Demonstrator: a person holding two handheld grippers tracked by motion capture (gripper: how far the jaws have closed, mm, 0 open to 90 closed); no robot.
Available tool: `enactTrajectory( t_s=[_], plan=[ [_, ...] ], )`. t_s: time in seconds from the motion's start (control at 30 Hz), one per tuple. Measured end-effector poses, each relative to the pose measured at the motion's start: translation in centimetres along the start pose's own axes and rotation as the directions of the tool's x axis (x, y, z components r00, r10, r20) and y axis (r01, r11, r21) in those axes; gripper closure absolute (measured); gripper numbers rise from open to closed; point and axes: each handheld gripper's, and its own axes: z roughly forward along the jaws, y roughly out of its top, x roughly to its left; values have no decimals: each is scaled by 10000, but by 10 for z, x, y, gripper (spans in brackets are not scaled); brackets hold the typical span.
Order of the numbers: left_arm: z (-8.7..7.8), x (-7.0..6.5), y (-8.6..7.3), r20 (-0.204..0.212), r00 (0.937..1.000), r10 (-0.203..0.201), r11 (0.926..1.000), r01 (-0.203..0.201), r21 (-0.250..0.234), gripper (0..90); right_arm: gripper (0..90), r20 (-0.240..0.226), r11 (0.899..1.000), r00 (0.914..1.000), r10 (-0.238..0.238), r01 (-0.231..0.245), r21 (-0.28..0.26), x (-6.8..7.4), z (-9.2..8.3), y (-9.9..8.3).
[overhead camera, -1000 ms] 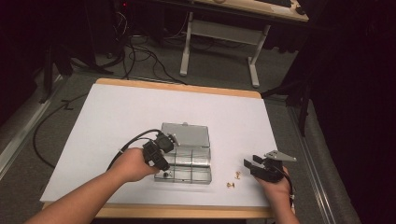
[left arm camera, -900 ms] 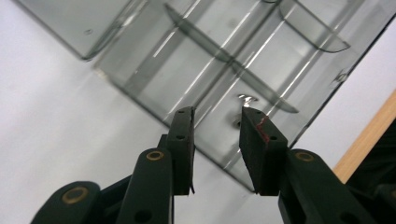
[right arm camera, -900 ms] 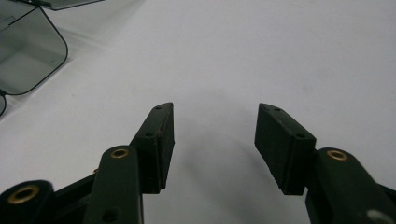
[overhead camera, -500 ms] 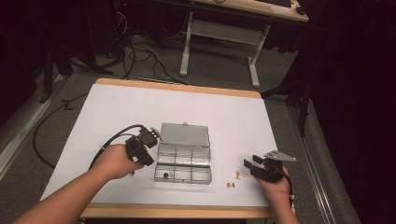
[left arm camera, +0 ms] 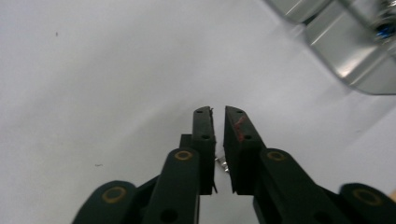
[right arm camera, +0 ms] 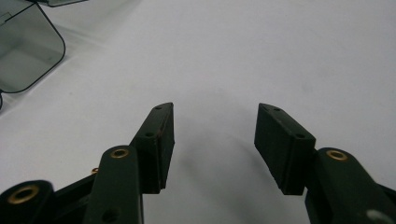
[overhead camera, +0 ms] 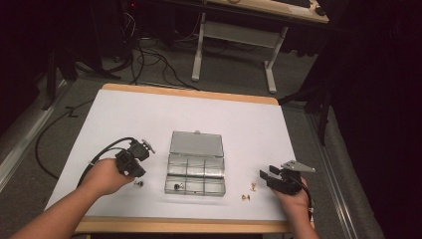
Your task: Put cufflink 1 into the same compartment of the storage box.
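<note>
My left gripper (left arm camera: pixel 218 112), jaws just closing, nearly pressed together over a tiny, hard, slippery metal screw (overhead camera: pixel 139 183) left of the compartment box (overhead camera: pixel 195 172)—I'd pinch across its head.

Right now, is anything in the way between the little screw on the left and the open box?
No, nothing visible. Only bare white table lies between the screw and the open box.
</note>
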Motion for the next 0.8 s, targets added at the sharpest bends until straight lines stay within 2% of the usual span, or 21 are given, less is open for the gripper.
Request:
enactTrajectory(
  t_s=[0.1, 0.2, 0.37, 0.4, 0.53, 0.8],
  plan=[
    [11, 5, -6, -18, 10000, -98, 9999, 98, 74, 891, 483, 5, 10000, 10000, -17, 17, 14, 0, 0, 0],
    [15, 7, -8, 44, 9999, -91, 9999, 90, 122, 896, 483, 4, 10000, 10000, -6, 6, -9, 0, 0, 0],
    [18, 6, -8, 161, 9998, -77, 10000, 77, 33, 900, 485, -11, 10000, 10000, 72, -72, 25, 0, 1, 0],
    [18, 6, -7, 151, 9999, 48, 9999, -50, 129, 900, 485, -1, 10000, 10000, 58, -58, 4, 0, 0, 0],
    [19, 2, -8, 100, 9999, 132, 9994, -136, 321, 900, 485, -33, 10000, 10000, -14, 14, -38, -1, 0, 0],
    [19, 1, -9, 23, 9997, 250, 9990, -250, 358, 900, 487, -16, 10000, 10000, 25, -24, 8, 0, 0, 0]
  ],
)
